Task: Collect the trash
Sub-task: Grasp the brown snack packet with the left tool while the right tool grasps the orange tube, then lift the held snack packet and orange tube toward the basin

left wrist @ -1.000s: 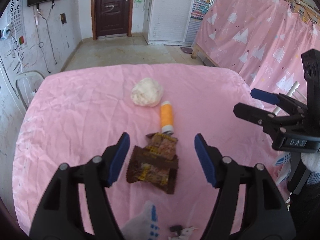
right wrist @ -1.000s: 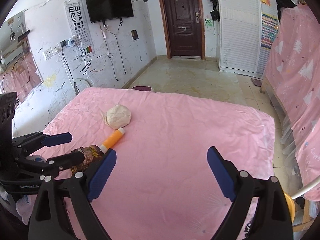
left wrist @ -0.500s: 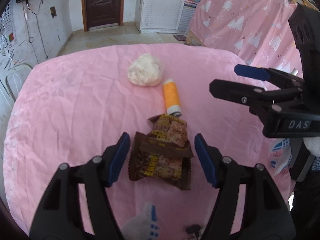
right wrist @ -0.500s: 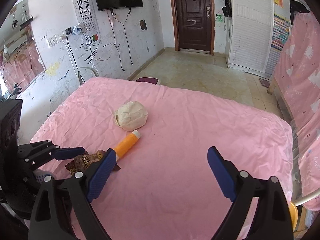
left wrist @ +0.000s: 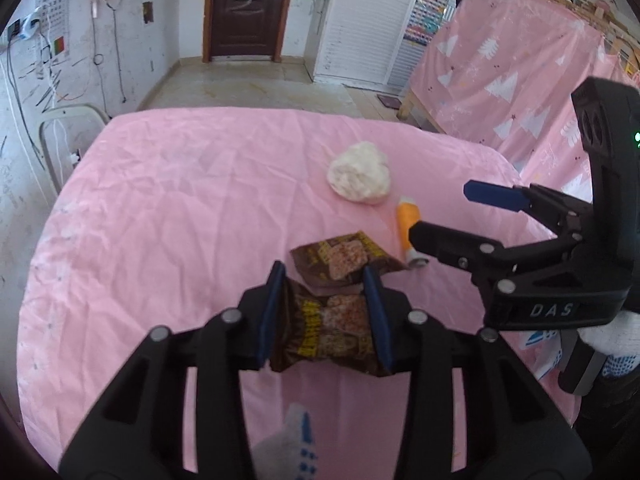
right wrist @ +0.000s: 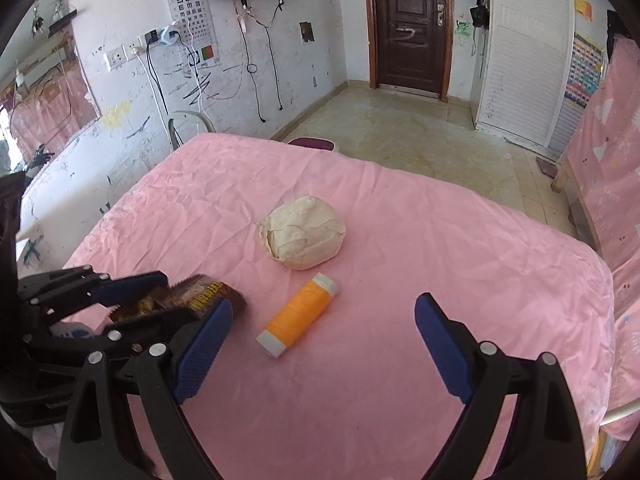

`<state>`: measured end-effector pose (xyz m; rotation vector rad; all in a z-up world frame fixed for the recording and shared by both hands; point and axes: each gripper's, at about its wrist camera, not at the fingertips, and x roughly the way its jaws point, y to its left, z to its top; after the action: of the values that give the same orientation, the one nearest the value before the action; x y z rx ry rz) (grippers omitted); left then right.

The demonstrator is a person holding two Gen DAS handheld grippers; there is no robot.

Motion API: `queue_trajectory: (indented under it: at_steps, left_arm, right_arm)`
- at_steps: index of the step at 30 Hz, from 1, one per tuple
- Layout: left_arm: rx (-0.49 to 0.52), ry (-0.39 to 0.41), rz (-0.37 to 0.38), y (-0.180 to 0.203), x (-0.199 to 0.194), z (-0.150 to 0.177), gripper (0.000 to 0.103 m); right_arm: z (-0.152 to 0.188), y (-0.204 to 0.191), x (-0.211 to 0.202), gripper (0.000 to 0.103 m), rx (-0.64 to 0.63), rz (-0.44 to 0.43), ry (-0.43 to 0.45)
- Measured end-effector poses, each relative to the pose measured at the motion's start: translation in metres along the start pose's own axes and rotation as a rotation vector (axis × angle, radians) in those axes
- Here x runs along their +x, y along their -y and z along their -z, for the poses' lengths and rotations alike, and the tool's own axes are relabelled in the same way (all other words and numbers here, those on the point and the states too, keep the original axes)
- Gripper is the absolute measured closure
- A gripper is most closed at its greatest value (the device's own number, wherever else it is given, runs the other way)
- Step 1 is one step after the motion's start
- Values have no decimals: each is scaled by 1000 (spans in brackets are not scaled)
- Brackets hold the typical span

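Counter (left wrist: 168, 184), pink cloth. Left tool (left wrist: 325, 280): jaws just narrowed, pads pinching the near brown snack wrapper (left wrist: 332, 332) at near centre; second brown wrapper (left wrist: 344, 258) just beyond it. Right tool (right wrist: 320, 312): wide open, empty, hovering near orange tube (right wrist: 298, 310). Crumpled paper ball (right wrist: 304, 236) farther off.

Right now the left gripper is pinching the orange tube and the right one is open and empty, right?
Not quite. The left gripper has just been closing on the nearer brown snack wrapper, not the orange tube, as the left wrist view shows. The tube lies free on the pink cloth. The right gripper is open and empty.
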<state>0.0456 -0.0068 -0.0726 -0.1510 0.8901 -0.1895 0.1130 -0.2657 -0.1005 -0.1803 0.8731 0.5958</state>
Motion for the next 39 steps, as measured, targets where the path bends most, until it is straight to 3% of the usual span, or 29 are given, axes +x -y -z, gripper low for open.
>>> queue_trajectory:
  at_steps: [4,7,14,16,20,25,30,39]
  left_arm:
    - [-5,7,-1,-7,-3,0,65]
    - [-1,6,7,-11,-2,1,65]
    - [12,-4,34,-13,-1,1,65]
    - [15,-12,37,-11,1,0,63]
    - [35,-28,42,-5,8,-2,63]
    - [73,-46,55,0,9,4,64]
    - [47,-55,52,-7,6,11,65]
    - [23,4,-10,-11,-18,8,65]
  right_arm:
    - [-2,-4,9,23,-2,11,-19]
    - [-2,-5,15,46,1,21,-42]
    - [-2,-9,27,68,-13,26,-85]
    - [-2,-10,27,81,-24,18,-86]
    - [1,-11,23,97,-33,27,-75]
    - [2,-1,11,97,-5,18,-43]
    - [3,9,-2,97,20,14,-4]
    - [3,20,-24,97,47,10,52]
